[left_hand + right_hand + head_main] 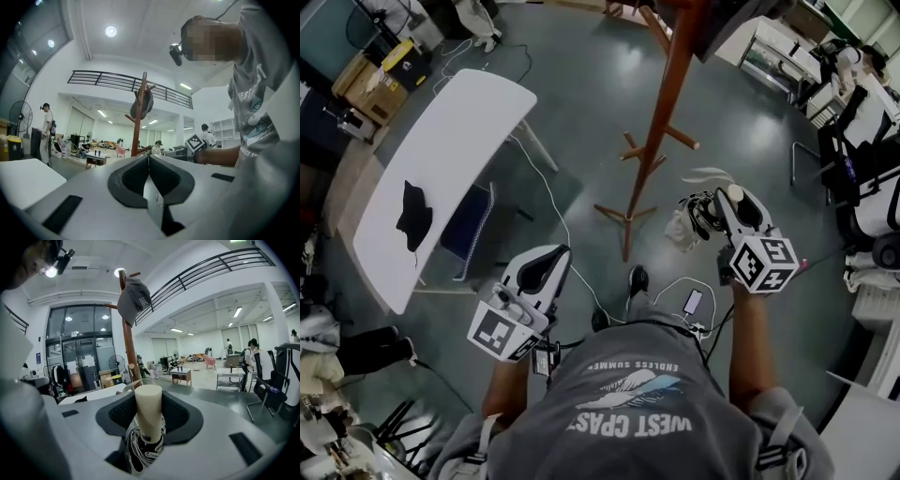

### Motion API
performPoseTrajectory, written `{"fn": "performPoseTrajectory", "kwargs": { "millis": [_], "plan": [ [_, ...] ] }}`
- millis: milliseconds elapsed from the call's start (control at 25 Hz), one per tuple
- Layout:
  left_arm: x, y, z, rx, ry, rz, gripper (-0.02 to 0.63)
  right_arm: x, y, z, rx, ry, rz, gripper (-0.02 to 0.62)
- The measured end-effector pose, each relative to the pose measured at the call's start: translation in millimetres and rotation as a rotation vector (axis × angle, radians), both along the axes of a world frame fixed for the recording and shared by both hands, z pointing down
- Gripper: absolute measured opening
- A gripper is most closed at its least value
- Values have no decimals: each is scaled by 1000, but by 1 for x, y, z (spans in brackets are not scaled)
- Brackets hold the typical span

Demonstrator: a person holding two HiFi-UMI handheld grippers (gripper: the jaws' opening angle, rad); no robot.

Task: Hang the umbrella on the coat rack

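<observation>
Right gripper (pixel 149 401): jaws clamped on umbrella (pixel 148 416) at its cream handle, held up near rack.
Left gripper (pixel 149 161): jaws together, nothing between.
Handling: prob. light; handle stiff and smooth (may slip), folded cloth soft. Grip at handle looks right; hang by strap loop (pixel 710 174).
Rack (pixel 661 122): just ahead; cap (pixel 132 298) takes a top peg, lower pegs look free.
Around: table (pixel 441 150) w/ black cloth (pixel 414 214) at left, floor cable (pixel 551 202); not in the path, I judge.
</observation>
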State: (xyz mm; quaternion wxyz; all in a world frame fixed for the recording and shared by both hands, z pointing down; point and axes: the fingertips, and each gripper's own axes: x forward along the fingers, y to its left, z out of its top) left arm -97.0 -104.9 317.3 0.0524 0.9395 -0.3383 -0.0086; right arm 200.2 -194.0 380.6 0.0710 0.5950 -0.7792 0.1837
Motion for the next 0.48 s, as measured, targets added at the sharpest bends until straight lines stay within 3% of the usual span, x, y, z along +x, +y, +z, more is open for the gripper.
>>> {"fn": "performPoseTrajectory", "kwargs": {
  "millis": [480],
  "plan": [
    [-3, -5, 19, -49, -21, -28, 18, -6, -54, 69, -77, -5, -19, 178]
  ]
}}
